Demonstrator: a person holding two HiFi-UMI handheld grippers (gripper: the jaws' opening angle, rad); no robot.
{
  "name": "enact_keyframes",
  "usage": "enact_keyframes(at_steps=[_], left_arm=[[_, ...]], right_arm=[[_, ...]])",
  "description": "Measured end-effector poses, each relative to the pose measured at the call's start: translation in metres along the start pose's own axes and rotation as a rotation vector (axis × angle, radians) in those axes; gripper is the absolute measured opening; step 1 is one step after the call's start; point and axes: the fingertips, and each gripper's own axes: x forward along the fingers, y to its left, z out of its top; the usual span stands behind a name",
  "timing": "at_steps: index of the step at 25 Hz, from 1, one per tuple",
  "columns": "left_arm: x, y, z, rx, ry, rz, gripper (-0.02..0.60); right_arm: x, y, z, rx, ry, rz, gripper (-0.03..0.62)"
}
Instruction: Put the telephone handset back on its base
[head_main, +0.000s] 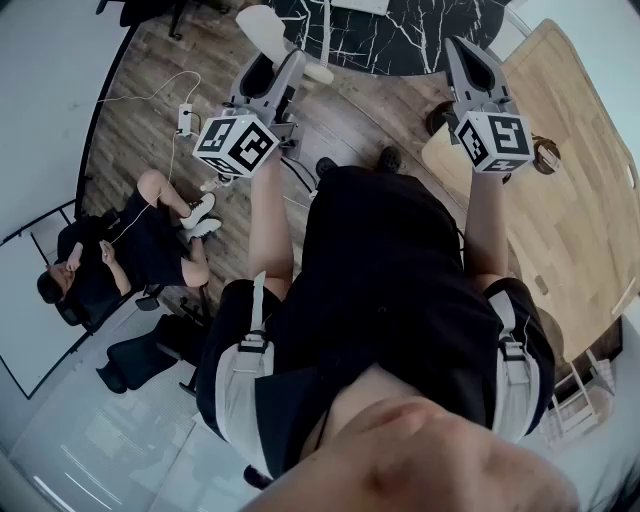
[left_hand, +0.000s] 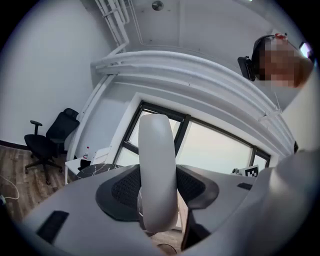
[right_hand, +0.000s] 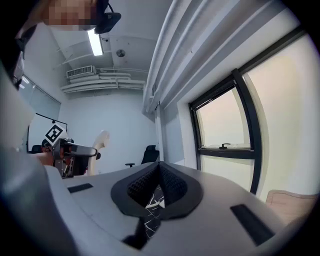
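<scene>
White handset (left_hand: 156, 150) in left gripper (left_hand: 158, 192) — square-marker cube (head_main: 235, 145)

Two grippers (head_main: 288, 68) (head_main: 466, 52), one handset (left_hand: 156, 170) (white), perhaps two tables (head_main: 400, 35) (head_main: 570, 200).

No legible words, brands, numbers or signs appear in any view. The only printed surfaces are the faces of my left marker cube (head_main: 235, 145) and my right marker cube (head_main: 493, 140). Both carry black-and-white square code patterns, not letters or digits.
</scene>
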Motion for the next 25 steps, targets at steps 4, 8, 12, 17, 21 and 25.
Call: enact_keyframes(at_steps=[4, 8, 12, 17, 21, 25], left_arm=[[-0.001, -0.006, -0.006, -0.005, 0.013, -0.014, 0.222], [-0.001, -0.013, -0.01, -0.004, 0.018, -0.025, 0.222], [0.0, -0.018, -0.014, 0.001, 0.03, -0.026, 0.222], [0.001, -0.021, -0.017, 0.003, 0.032, -0.016, 0.222], [0.002, -0.021, -0.02, -0.002, 0.035, -0.008, 0.222], [0.005, -0.022, -0.023, -0.006, 0.048, -0.011, 0.222]], right_arm=[[-0.007, 0.008, -0.003, -0.012, 0.011, 0.015, 0.03], [-0.012, 0.011, -0.004, -0.025, 0.019, 0.025, 0.031], [-0.015, 0.009, -0.004, -0.006, 0.005, 0.028, 0.031], [-0.019, 0.006, -0.007, 0.01, 0.002, 0.036, 0.031], [-0.023, 0.0, -0.012, 0.03, 0.007, 0.032, 0.031], [-0.026, -0.003, -0.016, 0.03, 0.018, 0.021, 0.031]])
